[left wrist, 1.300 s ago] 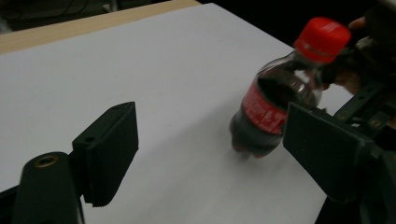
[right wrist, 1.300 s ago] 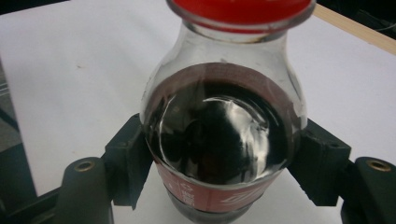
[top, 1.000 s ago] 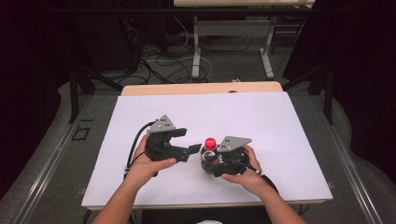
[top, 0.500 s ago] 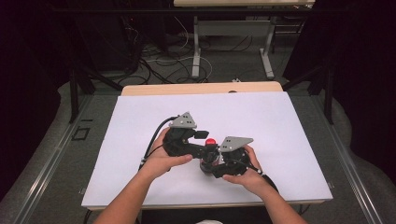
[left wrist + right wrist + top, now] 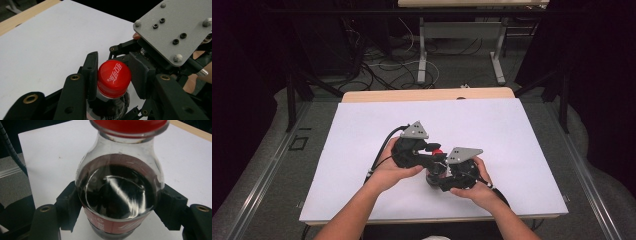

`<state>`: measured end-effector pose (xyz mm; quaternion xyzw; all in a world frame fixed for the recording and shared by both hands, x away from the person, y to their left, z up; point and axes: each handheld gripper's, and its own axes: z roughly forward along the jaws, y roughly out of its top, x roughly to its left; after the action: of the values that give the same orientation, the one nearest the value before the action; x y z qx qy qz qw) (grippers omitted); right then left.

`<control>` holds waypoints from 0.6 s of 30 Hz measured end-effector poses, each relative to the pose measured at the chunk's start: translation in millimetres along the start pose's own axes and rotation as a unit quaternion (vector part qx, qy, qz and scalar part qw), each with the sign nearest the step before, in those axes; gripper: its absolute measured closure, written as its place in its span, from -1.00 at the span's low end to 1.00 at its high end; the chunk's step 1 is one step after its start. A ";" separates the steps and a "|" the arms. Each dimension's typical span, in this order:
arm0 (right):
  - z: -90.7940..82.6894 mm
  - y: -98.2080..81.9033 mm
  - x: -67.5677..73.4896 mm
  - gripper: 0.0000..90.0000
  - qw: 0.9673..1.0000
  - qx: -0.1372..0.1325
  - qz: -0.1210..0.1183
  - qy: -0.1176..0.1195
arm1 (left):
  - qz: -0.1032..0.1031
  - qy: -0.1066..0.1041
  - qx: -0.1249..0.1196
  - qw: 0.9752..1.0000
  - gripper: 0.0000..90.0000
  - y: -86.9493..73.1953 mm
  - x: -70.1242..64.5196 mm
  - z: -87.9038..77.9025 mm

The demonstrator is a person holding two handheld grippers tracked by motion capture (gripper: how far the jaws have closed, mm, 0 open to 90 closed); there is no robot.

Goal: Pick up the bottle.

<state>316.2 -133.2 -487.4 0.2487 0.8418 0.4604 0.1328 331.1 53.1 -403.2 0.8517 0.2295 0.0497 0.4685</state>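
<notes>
A small glass bottle (image 5: 117, 192) of dark drink stands on the white table, topped by a red cap (image 5: 114, 78). My right gripper (image 5: 117, 215) is shut on the bottle's body, one pad pressing each side. My left gripper (image 5: 113, 75) has just been closing its jaws and is now shut on the red cap, a pad against each side of it. In the high view the left gripper (image 5: 434, 152) comes in from the left onto the cap (image 5: 438, 151), and the right gripper (image 5: 438, 179) holds the bottle lower down, just in front of the person.
The white table top (image 5: 362, 130) stretches wide to the left, right and back, with a wooden strip (image 5: 427, 95) at its far edge. The right gripper's grey plate (image 5: 175, 32) sits close beside the left jaws. Table legs and cables (image 5: 422, 55) lie on the floor beyond.
The left gripper moved right to the bottle and closed its jaws on the red cap. The right gripper stayed still, holding the bottle.
</notes>
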 end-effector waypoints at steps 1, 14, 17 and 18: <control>0.0 0.2 0.1 -0.34 1.000 -0.001 0.003 -0.002 | -0.003 0.003 0.005 1.000 0.36 0.5 -0.8 -1.0; 1.1 0.5 1.8 -0.34 0.999 -0.002 0.015 -0.044 | -0.043 0.090 -0.005 0.995 0.35 3.6 -15.1 5.9; 0.2 0.8 1.1 -0.34 0.999 0.002 0.017 -0.032 | -0.035 0.078 -0.001 0.996 0.21 5.9 -12.7 3.4; 0.2 0.7 1.1 -0.34 0.999 0.003 0.016 -0.030 | -0.043 0.068 -0.007 0.997 0.17 6.5 -11.3 -0.2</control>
<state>315.6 -132.1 -486.9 0.2762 0.8347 0.4524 0.1497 323.3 45.4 -396.3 0.8321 0.2972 0.0890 0.4597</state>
